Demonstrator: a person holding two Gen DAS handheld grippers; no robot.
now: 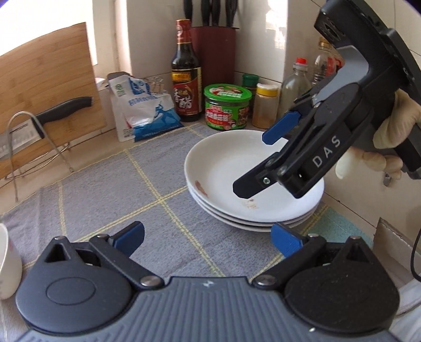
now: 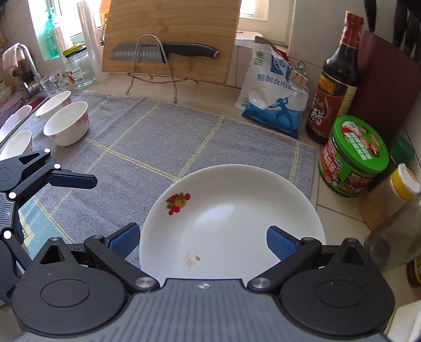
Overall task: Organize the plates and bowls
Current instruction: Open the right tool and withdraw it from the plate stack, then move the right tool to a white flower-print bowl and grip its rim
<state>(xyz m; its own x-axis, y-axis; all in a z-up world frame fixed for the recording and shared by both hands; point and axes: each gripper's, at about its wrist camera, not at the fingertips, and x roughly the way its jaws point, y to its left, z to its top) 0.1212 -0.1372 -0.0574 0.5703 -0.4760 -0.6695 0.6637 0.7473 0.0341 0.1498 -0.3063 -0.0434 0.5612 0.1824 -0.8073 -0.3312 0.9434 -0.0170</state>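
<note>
A stack of three white plates sits on the grey checked mat near the right wall. The top plate has a fruit decal and small brownish stains. My right gripper hovers open just over its near rim, with a blue pad on either side and nothing gripped; the left wrist view shows this right gripper tilted down over the stack. My left gripper is open and empty above the mat, just short of the stack. Three white bowls with pink print stand at the mat's far left.
A green-lidded jar, a vinegar bottle, spice jars and a salt bag crowd the corner beside the plates. A knife rests on a wire rack before the bamboo board. A bowl's edge shows at my left.
</note>
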